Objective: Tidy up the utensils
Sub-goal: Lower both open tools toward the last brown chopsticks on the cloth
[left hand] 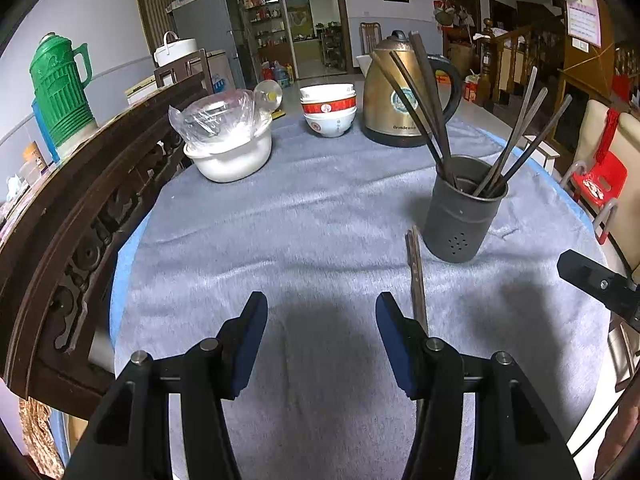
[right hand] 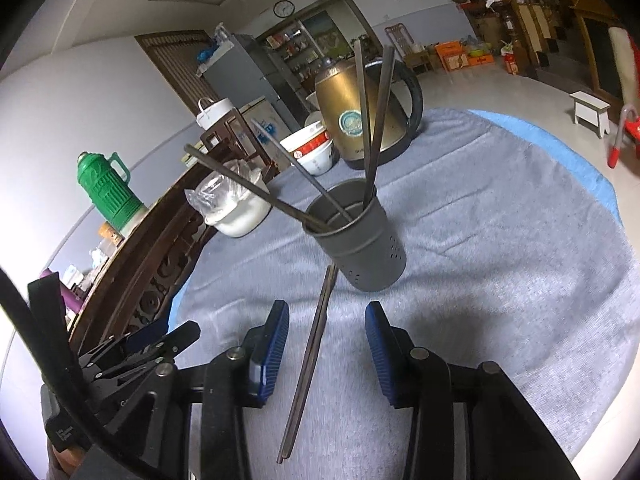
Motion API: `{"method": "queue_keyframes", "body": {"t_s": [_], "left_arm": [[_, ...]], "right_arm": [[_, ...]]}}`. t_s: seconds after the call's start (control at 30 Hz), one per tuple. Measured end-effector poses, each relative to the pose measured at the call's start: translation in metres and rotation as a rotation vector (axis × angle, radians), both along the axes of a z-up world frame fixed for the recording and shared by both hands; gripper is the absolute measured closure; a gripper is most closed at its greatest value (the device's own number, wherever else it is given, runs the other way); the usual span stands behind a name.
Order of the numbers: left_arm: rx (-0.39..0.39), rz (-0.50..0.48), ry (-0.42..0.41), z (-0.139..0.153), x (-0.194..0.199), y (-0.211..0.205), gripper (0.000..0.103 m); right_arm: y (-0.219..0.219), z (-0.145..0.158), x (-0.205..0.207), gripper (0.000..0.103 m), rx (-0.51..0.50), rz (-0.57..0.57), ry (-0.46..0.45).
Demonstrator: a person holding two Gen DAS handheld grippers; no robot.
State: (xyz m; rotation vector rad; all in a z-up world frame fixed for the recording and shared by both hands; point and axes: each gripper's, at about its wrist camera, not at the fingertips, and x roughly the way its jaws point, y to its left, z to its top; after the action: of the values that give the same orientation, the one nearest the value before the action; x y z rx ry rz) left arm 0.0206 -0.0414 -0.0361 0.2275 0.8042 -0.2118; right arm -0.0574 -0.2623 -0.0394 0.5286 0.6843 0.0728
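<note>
1. The left gripper (left hand: 321,344) hangs over the grey cloth (left hand: 280,220) with its jaws wide apart and nothing between them; bare cloth and its own shadow lie under the gap.
2. The right gripper (right hand: 327,344) has its jaws standing open, neither blue pad touching anything, and a loose pair of chopsticks (right hand: 310,364) lies flat on the cloth in the gap, running from 6 o'clock up toward 12.
3. In the left wrist view the same chopsticks (left hand: 417,280) lie just beside the right finger of the left gripper, at 1 o'clock from it.
4. The far tips of the pair end close to the foot of the dark utensil cup (right hand: 360,240), which stands upright at 12 o'clock from the right gripper.
5. Several more chopsticks (left hand: 516,136) lean out of the cup, fanned toward 10, 12 and 2 o'clock.
6. Behind the cup at 12 o'clock stands a gold kettle (left hand: 396,92).
7. At 11 o'clock sits a stack of bowls (left hand: 329,110).
8. At 10 o'clock a white pot covered in plastic wrap (left hand: 228,148) rests on the cloth.
9. A green thermos (left hand: 62,92) stands at far left beyond a carved wooden chair back (left hand: 80,240).
</note>
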Motion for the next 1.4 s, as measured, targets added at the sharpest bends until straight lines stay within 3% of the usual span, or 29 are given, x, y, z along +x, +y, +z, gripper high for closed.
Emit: {"method": "queue_keyframes", "body": {"t_s": [0.3, 0.63, 0.83, 1.03, 1.27, 1.4], "left_arm": [[-0.009, -0.008, 0.06, -0.018, 0.003, 0.0, 0.046], [-0.169, -0.036, 0.198, -0.053, 0.001, 0.016, 0.046], [-0.215, -0.05, 0.225, -0.066, 0.0, 0.015, 0.046], [-0.196, -0.088, 0.222, -0.075, -0.002, -0.002, 0.044], [-0.145, -0.084, 0.233, -0.086, 0.004, -0.014, 0.044], [-0.134, -0.089, 0.234, -0.088, 0.003, -0.017, 0.044]], "right_arm": [[0.001, -0.013, 0.001, 0.06, 0.025, 0.009, -0.003], [-0.006, -0.037, -0.008, 0.06, 0.058, -0.002, -0.074], [-0.02, -0.065, -0.011, 0.059, 0.13, -0.025, -0.117], [-0.032, -0.083, -0.009, 0.059, 0.197, -0.043, -0.107], [-0.026, -0.082, -0.007, 0.059, 0.15, -0.005, -0.123], [-0.031, -0.086, -0.006, 0.058, 0.178, -0.013, -0.115]]}}
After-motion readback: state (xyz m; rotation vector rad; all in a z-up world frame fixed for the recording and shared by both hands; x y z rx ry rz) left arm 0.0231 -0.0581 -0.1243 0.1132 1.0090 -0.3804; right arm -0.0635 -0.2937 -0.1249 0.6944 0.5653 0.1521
